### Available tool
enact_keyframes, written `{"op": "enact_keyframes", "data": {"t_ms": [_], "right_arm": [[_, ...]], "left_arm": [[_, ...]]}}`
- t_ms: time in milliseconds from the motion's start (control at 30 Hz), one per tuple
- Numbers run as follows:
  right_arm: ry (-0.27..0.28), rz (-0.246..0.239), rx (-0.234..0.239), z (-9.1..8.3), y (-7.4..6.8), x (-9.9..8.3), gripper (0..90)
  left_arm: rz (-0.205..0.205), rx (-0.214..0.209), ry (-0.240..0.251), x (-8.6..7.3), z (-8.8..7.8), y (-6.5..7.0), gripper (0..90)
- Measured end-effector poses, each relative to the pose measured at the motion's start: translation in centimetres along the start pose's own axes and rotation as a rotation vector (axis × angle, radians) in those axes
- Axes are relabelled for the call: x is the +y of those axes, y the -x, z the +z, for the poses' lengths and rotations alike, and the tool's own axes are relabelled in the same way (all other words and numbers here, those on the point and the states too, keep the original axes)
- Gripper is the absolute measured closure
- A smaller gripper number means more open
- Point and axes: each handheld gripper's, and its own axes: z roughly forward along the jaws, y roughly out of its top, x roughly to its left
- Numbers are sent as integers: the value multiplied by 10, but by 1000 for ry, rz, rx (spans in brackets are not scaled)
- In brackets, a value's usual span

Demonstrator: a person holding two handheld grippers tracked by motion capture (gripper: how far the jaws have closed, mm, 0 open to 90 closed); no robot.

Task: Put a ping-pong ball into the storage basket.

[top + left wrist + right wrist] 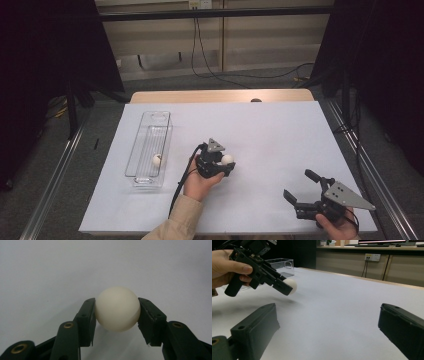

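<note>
Seen from the high view, a white sheet (260, 130) covers a table, and at centre frame the person's left hand (197, 184) holds the left gripper (226, 161), its jaws clamped on a small cream ball (228, 159). In the left gripper view the ball (117, 308) sits squarely between the two black pads, pressed on both sides; its underside is partly hidden behind the jaws, and whether it rests on the sheet cannot be told there. The right gripper view, at its upper left, shows that same ball (290, 285) held clear above the sheet, with a soft shadow below it. Left of centre in the high view stands a clear plastic bin (149, 149) with a second pale ball (157, 160) inside, blurred by its ribbed wall. At lower right, the right gripper (301, 185) has its jaws spread wide with nothing between them; the right hand (340, 226) holding it is cut off by the frame's bottom edge.
</note>
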Motion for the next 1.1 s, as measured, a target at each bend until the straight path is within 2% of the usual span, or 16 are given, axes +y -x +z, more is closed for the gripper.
{"op": "enact_keyframes", "data": {"t_ms": [100, 167, 267, 600, 767, 867, 1100], "right_arm": [[-1, -1, -1, 0, 1, 0, 19], [-2, -1, -1, 0, 1, 0, 19], [-3, 1, 0, 0, 1, 0, 19], [-1, -1, -2, 0, 0, 0, 19], [-4, 2, -5, 0, 1, 0, 19], [-2, -1, -5, 0, 0, 0, 19], [-2, -1, -5, 0, 0, 1, 19]], "left_arm": [[-7, 1, 0, 0, -2, 0, 510], [3, 3, -2, 0, -3, -1, 510], [-14, -5, 1, -2, -5, -2, 510], [-6, -3, -19, -6, -11, -4, 510], [-20, -5, 4, -5, -17, -7, 510], [-19, 1, -3, -6, -18, -8, 510], [-32, 12, 15, -7, -24, -15, 510]]}}
